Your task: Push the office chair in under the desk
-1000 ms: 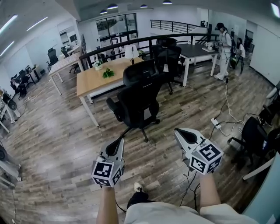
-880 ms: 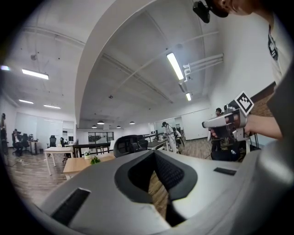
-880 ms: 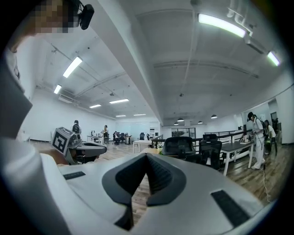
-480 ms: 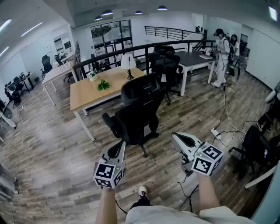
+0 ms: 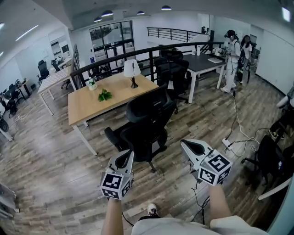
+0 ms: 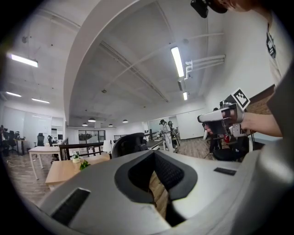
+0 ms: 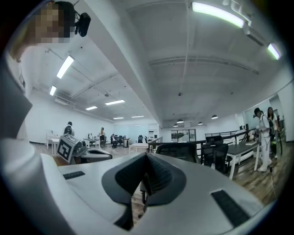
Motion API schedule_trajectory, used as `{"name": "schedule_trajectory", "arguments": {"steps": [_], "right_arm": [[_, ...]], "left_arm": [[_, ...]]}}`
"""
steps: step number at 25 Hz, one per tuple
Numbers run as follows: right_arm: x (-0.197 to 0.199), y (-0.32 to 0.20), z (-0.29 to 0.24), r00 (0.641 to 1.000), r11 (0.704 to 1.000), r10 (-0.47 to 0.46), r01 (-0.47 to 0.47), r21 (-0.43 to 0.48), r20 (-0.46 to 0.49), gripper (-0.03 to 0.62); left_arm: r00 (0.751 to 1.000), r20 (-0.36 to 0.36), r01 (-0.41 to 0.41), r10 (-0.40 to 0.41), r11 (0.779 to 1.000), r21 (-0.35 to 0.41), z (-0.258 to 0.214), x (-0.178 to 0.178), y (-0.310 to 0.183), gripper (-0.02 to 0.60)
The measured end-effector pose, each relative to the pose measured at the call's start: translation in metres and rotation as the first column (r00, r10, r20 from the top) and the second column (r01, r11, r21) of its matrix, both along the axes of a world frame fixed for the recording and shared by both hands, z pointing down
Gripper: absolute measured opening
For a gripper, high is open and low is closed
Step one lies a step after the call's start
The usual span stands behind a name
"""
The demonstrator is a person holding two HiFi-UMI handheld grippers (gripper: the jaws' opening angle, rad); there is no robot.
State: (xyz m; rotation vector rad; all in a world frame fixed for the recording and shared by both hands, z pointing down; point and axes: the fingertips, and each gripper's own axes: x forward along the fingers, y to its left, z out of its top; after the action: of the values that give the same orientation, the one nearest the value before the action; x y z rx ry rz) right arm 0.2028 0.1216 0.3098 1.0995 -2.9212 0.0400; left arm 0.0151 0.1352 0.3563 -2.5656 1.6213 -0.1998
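We note bright, even light from ceiling tubes (image 6: 178,62) and round lamps (image 5: 107,13); windows (image 5: 110,34) glow at back. Soft shadow under chair (image 5: 147,124); faint sheen on floor (image 5: 50,156). Strong fisheye bending at edges; gripper views black-cornered, their near foreground slightly soft.

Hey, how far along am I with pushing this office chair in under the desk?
Done: nothing yet. The black mesh office chair stands out on the floor by the corner of the light wooden desk. In hand: the left gripper and right gripper, both shut and empty, are short of the chair, not touching it. Left: reach the chair, then probably roll it in under the desk.
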Motion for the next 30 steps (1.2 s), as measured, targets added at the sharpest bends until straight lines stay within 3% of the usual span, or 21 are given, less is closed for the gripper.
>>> {"name": "schedule_trajectory", "arguments": {"steps": [5, 11, 18, 19, 27, 30], "right_arm": [[-0.016, -0.034, 0.017, 0.994, 0.999, 0.046, -0.045, 0.008, -0.102, 0.006], [-0.035, -0.071, 0.029, 0.996, 0.997, 0.052, -0.055, -0.053, -0.069, 0.006], [-0.057, -0.110, 0.035, 0.994, 0.995, 0.086, -0.089, -0.048, -0.067, 0.008], [-0.059, -0.115, 0.036, 0.992, 0.993, 0.102, -0.105, -0.044, -0.075, 0.034], [-0.063, -0.140, 0.044, 0.977, 0.979, 0.192, -0.197, -0.049, -0.093, 0.046], [-0.062, -0.150, 0.047, 0.973, 0.975, 0.207, -0.213, -0.060, -0.098, 0.095]], "left_arm": [[1.000, -0.008, -0.004, 0.004, 1.000, -0.016, 0.011, -0.017, -0.031, 0.009], [1.000, -0.012, -0.018, 0.018, 1.000, -0.021, 0.019, -0.037, -0.066, 0.008], [0.999, 0.013, -0.032, 0.033, 0.999, -0.035, 0.030, -0.060, -0.098, 0.009], [0.999, 0.016, -0.032, 0.033, 0.999, -0.038, 0.031, -0.064, -0.101, 0.009], [1.000, 0.015, -0.014, 0.015, 0.997, -0.073, 0.045, -0.093, -0.118, 0.017], [1.000, 0.018, -0.005, 0.007, 0.997, -0.083, 0.049, -0.100, -0.128, 0.041]]}}
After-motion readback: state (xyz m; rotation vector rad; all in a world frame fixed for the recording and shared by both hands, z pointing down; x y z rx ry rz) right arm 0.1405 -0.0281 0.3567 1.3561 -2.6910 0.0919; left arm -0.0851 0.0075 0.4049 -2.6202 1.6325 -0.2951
